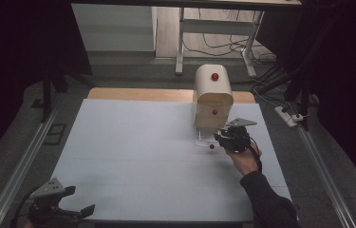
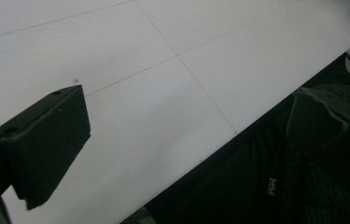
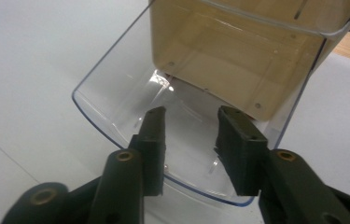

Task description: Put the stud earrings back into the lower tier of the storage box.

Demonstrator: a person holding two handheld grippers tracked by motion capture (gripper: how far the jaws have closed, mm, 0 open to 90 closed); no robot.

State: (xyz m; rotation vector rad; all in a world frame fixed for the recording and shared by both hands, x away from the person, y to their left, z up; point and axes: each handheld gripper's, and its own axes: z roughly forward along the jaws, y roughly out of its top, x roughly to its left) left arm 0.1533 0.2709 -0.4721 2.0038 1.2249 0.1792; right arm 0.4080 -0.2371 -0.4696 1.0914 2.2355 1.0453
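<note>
Clear flap door (image 3: 130,93) of the cream bread-bin-like container (image 1: 212,97) hangs open and down onto the tabletop (image 1: 142,156), right of centre in the high view; in the right gripper view it spans the middle of the frame as a curved transparent panel, with the container's beige interior (image 3: 228,51) above it at upper centre. A small red knob (image 1: 211,147) sits at the door's lower edge in the high view, just left of the right hand-held gripper (image 1: 224,138). Two more red knobs show on the container, one on the domed top (image 1: 214,76), one on the front (image 1: 214,112). In its own view the right hand-held gripper (image 3: 190,135) has its jaws parted on either side of the door's near rim; the pads stand clear of the plastic with a plain gap between them, nothing gripped. The person's hand (image 1: 244,159) and dark sleeve (image 1: 268,199) come up from the lower right of the high view. Left hand-held gripper (image 1: 81,202) rests at the lower left corner of the high view, well apart from the container, jaws spread wide and empty; in its own view one black pad (image 2: 46,140) hangs over the bare white tabletop (image 2: 163,70).
</note>
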